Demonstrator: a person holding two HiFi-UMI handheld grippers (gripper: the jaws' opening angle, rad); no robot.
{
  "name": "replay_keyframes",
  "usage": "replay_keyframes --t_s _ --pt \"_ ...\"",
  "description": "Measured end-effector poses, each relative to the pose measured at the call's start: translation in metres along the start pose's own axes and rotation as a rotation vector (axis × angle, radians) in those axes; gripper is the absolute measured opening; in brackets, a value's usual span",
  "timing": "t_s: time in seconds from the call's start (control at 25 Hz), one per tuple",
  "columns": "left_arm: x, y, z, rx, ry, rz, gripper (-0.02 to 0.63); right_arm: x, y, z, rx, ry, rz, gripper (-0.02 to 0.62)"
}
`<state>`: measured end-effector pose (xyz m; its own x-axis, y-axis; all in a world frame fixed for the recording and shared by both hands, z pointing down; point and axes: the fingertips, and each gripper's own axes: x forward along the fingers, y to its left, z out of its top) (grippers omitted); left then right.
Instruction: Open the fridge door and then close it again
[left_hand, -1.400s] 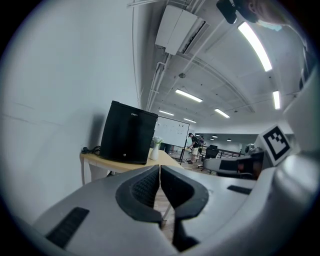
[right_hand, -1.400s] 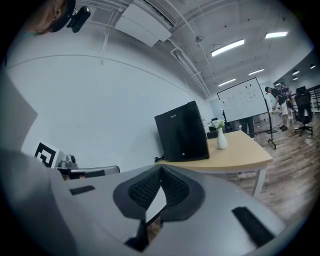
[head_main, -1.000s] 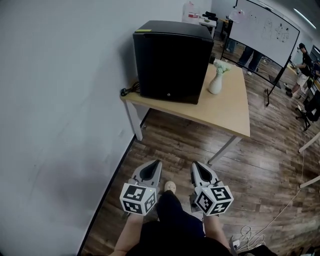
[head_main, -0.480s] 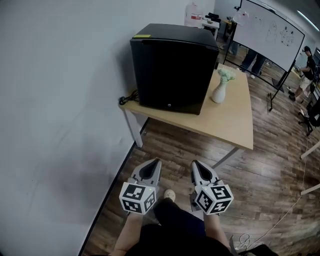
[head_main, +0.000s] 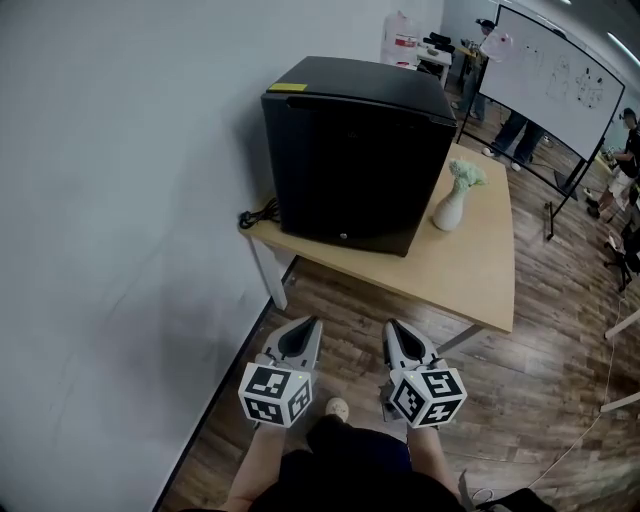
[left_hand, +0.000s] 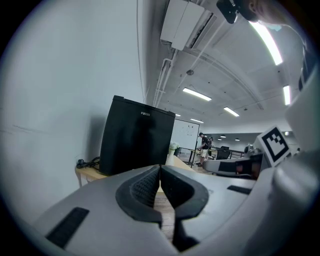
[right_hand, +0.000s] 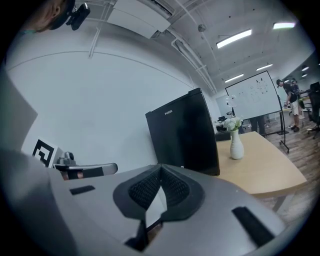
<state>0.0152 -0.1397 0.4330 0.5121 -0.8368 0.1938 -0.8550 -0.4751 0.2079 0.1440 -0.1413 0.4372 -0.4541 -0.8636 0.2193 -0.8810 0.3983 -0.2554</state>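
Note:
A small black fridge (head_main: 350, 150) stands on a light wooden table (head_main: 470, 280) against the white wall, its door shut. It also shows in the left gripper view as the black fridge (left_hand: 132, 142) and in the right gripper view as the black fridge (right_hand: 185, 135). My left gripper (head_main: 311, 322) and right gripper (head_main: 390, 325) are held side by side low in the head view, well short of the table. Both are shut with nothing between their jaws.
A white vase with flowers (head_main: 455, 200) stands on the table right of the fridge. A black cable (head_main: 258, 213) lies at the table's left corner. A whiteboard (head_main: 560, 75) and people stand at the back right. The floor is dark wood (head_main: 540, 390).
The fridge and table have drawn closer and larger in the head view as I walk toward them. Both grippers keep their place in the view and stay shut.

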Motion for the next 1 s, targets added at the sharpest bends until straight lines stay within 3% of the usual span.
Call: replay_keyframes --t_s 0.6,1.0 --pt "0.073 0.034 0.026 0.022 -0.015 0.024 0.006 0.072 -0.045 0.026 -0.009 0.003 0.015 -0.009" --pt "0.103 0.054 0.024 0.016 -0.018 0.054 0.006 0.11 -0.063 0.032 -0.075 0.027 0.064 -0.011"
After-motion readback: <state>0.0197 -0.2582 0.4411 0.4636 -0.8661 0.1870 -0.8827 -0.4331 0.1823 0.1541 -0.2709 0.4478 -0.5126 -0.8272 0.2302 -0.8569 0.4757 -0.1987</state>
